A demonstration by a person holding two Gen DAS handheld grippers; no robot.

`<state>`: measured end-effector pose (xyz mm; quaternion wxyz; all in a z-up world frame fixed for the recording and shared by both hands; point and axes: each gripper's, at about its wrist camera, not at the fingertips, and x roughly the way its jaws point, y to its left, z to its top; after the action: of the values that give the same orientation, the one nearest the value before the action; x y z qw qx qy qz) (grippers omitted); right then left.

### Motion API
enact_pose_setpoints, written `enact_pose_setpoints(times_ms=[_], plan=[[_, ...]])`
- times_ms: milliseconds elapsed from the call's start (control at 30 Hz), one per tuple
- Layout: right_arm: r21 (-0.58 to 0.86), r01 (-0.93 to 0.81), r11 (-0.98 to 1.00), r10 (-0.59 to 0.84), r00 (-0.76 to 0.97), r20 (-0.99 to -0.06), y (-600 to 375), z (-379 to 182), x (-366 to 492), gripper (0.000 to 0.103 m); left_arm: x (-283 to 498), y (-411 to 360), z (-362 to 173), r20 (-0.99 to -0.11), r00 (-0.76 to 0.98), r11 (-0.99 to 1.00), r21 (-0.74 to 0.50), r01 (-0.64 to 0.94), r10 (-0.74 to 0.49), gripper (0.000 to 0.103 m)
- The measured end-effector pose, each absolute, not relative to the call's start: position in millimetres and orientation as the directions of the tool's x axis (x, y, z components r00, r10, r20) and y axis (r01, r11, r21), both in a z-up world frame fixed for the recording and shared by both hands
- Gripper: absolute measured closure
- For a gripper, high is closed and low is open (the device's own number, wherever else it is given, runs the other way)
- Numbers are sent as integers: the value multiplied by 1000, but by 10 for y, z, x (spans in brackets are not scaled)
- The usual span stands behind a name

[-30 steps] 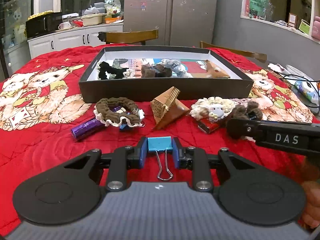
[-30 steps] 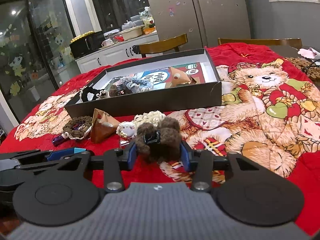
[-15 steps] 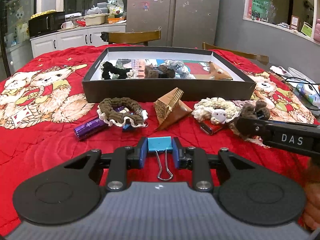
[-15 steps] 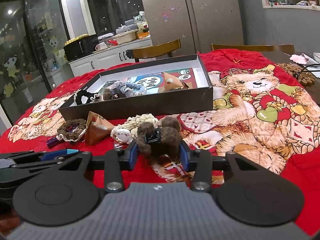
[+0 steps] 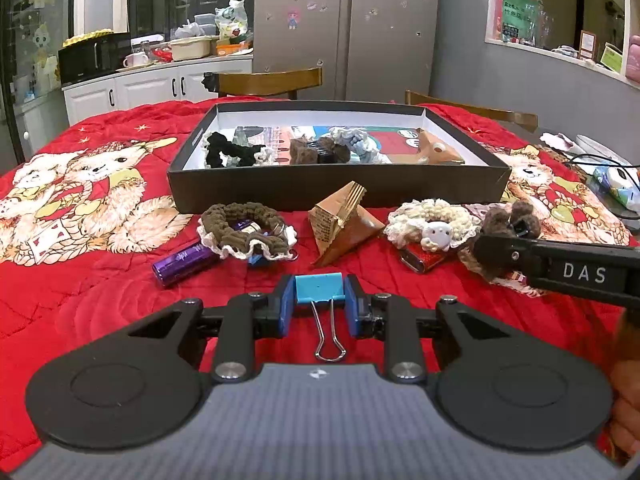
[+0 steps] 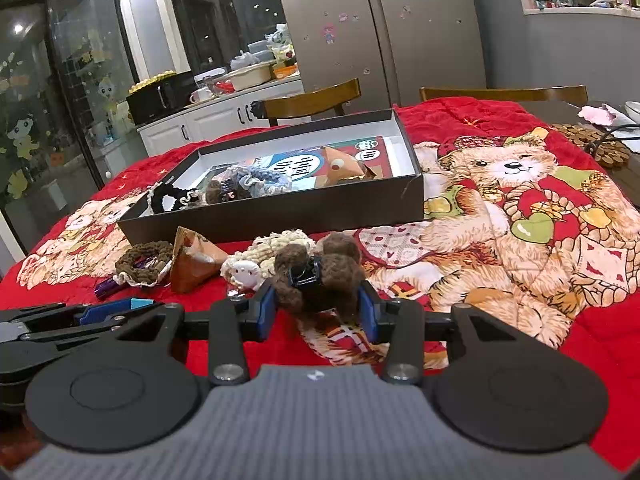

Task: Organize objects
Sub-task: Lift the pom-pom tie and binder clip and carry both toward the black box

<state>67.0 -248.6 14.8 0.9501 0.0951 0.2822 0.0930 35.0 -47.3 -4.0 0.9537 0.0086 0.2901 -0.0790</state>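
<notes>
My left gripper [image 5: 319,304] is shut on a light blue binder clip [image 5: 319,288], whose wire handles hang toward the camera. A brown fuzzy hair clip [image 6: 316,278] sits between the blue pads of my right gripper [image 6: 318,312], which is shut on it. On the red cloth in front lie a brown scrunchie [image 5: 244,230], a purple tube [image 5: 182,264], a brown triangular paper packet [image 5: 342,222] and a cream scrunchie with a white face [image 5: 434,222]. Behind them stands the black box [image 5: 336,192], holding several scrunchies and another packet.
A red bear-print quilt [image 6: 520,216] covers the table. Wooden chairs [image 5: 268,82] stand behind the box, with a kitchen counter and fridge beyond. Cables and small items [image 5: 612,176] lie at the table's right edge. A hand [image 5: 628,412] shows at the lower right.
Both cameras show the table slightly lower and nearer than before; the held clips stay in the grippers. Nothing on the cloth has moved.
</notes>
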Motion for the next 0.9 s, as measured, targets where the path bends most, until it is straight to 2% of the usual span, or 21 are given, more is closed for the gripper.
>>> enact_pose_setpoints(times_ms=[367,900], plan=[[258,-117,959,240,819,-522,-2538,146,693,57,343,-468,-34,-549,823,988,-29,154,-145,72],[275,-167,947,289,818,-498,-2521,218,648,57,221,-468,24,-486,851,978,-41,204,-198,72]])
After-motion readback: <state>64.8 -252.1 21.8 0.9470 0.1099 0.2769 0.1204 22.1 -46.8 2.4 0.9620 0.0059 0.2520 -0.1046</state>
